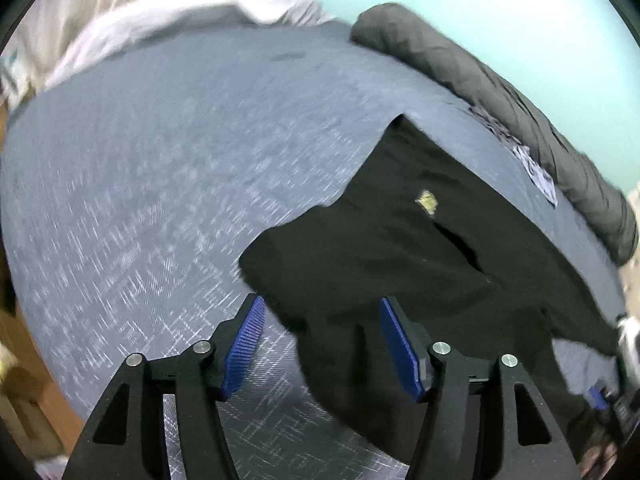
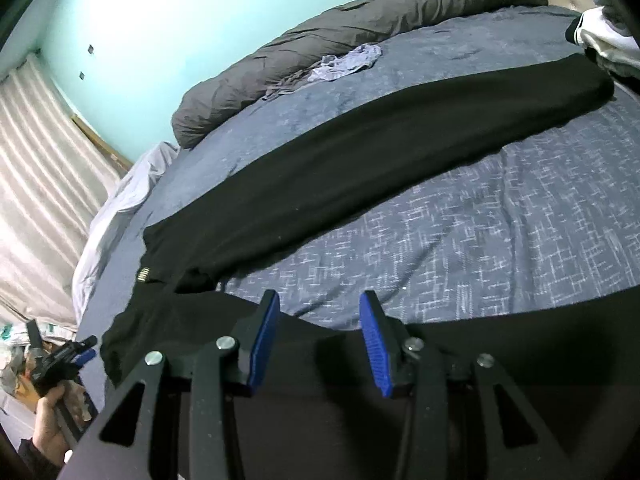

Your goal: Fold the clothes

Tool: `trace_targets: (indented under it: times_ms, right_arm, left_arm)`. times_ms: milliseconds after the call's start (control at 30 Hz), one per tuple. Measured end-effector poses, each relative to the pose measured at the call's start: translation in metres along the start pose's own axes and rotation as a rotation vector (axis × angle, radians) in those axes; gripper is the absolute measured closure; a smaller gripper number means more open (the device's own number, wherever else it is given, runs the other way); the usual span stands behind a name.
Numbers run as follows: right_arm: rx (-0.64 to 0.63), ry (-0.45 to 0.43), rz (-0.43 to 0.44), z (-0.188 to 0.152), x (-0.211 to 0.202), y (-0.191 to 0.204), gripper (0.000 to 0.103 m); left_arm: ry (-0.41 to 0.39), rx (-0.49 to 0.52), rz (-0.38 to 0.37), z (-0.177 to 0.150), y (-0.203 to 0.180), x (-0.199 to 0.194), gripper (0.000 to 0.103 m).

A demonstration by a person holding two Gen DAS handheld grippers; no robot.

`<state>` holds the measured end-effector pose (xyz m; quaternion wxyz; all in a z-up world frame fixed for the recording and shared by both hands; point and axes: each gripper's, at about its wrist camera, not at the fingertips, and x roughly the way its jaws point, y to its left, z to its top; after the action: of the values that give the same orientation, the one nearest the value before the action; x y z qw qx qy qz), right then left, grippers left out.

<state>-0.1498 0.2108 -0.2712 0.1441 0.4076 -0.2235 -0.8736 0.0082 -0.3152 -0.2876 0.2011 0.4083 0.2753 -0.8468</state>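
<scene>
A pair of black trousers [image 1: 400, 248] lies on the blue-grey patterned bedspread [image 1: 160, 200], with a small gold label [image 1: 426, 202] on it. My left gripper [image 1: 322, 302] is open, hovering over the near edge of the black cloth with nothing pinched. In the right wrist view one leg of the trousers [image 2: 380, 152] stretches flat toward the upper right, and the gold label [image 2: 143, 274] shows at the left. My right gripper [image 2: 320, 296] is open above another dark stretch of the fabric. The left gripper [image 2: 82, 350] appears low on the left, held by a hand [image 2: 46, 420].
A rolled dark grey duvet [image 2: 340, 32] runs along the far side of the bed by the turquoise wall. A small lilac garment [image 2: 348, 62] lies beside it. White and black clothing [image 2: 600, 36] sits at the top right. A white sheet [image 1: 160, 12] and curtain [image 2: 36, 160] border the bed.
</scene>
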Motion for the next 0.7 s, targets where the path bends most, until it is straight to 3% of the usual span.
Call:
trace_targets:
  times_ms: [233, 300, 333, 400, 567, 700]
  right_arm:
    - [0.015, -0.011, 0.024, 0.001, -0.005, -0.006, 0.061]
    - [0.026, -0.011, 0.018, 0.001, -0.004, -0.009, 0.061]
    - [0.032, -0.009, 0.017, 0.001, -0.004, -0.011, 0.061]
    - [0.036, -0.008, 0.016, 0.002, -0.003, -0.013, 0.061]
    - [0.042, -0.018, 0.000, 0.005, -0.009, -0.018, 0.061]
    - [0.058, -0.027, -0.033, 0.011, -0.020, -0.026, 0.061]
  left_arm:
    - [0.052, -0.036, -0.015, 0.001, 0.009, 0.030, 0.038]
    - [0.043, -0.018, -0.023, 0.002, 0.005, 0.030, 0.059]
    - [0.039, -0.004, -0.021, 0.002, 0.003, 0.030, 0.065]
    - [0.032, 0.016, -0.039, 0.004, -0.001, 0.028, 0.089]
    - [-0.011, 0.003, -0.070, 0.014, 0.011, 0.014, 0.094]
    - [0.018, -0.002, -0.054, 0.011, 0.016, 0.023, 0.094]
